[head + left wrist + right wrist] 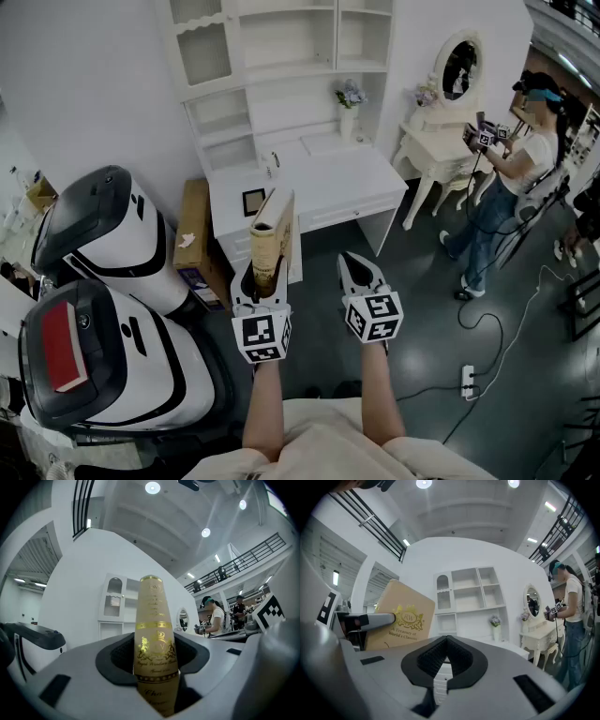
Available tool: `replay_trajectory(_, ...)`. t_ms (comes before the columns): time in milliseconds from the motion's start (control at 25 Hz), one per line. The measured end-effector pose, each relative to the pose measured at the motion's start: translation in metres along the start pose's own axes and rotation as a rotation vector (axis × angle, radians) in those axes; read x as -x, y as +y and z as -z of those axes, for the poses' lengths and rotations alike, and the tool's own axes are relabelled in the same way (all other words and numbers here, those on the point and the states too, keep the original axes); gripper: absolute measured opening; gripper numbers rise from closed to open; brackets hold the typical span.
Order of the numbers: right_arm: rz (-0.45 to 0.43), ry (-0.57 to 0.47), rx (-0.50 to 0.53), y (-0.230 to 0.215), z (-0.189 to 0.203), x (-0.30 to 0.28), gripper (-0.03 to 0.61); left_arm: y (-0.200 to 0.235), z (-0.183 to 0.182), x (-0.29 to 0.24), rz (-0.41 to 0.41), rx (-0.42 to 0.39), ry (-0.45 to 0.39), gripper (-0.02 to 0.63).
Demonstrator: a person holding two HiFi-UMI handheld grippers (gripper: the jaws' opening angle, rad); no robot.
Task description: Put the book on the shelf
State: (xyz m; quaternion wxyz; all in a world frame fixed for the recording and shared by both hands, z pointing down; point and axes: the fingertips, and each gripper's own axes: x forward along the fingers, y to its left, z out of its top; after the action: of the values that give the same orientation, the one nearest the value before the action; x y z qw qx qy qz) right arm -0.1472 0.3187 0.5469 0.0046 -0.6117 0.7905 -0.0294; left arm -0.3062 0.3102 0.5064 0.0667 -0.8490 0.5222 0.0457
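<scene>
A tan hardback book [273,236] with gold lettering stands upright, spine toward me, in my left gripper [262,281], which is shut on its lower edge. In the left gripper view the book's spine [153,620] fills the gap between the dark pads. My right gripper [357,270] hovers beside it to the right, shut with nothing in it; its pads [440,656] meet at the tip. The right gripper view catches the book's cover [401,616] at the left. The white shelf unit [281,42] rises over a white desk [328,183] ahead, its compartments bare.
Two big white-and-black machines [108,239] stand at the left, the nearer one carrying a red book [62,347]. A cardboard box [192,234] leans by the desk. A flower vase [349,105] sits on it. At the right, a vanity table [441,141], a person [511,173], and a floor cable [469,380].
</scene>
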Motion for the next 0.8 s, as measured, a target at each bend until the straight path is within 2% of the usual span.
replay_trajectory(280,-0.001,-0.024,-0.007,0.005,-0.007,-0.001,0.026,0.002,-0.013,0.002,0.017,-0.009,-0.036,0.219)
replay_trajectory(440,-0.002,-0.069,0.001,0.002,-0.019,0.008,0.026,0.001,-0.02,0.002,0.013,0.019,-0.055,0.219)
replay_trajectory(560,0.009,-0.064,0.041,-0.008,-0.022,0.01,0.026,0.002,-0.022,-0.005,-0.004,0.042,-0.063,0.219)
replay_trajectory(800,0.004,-0.08,0.0,-0.036,-0.024,-0.018,0.026,0.005,-0.018,-0.041,-0.02,0.047,-0.061,0.219)
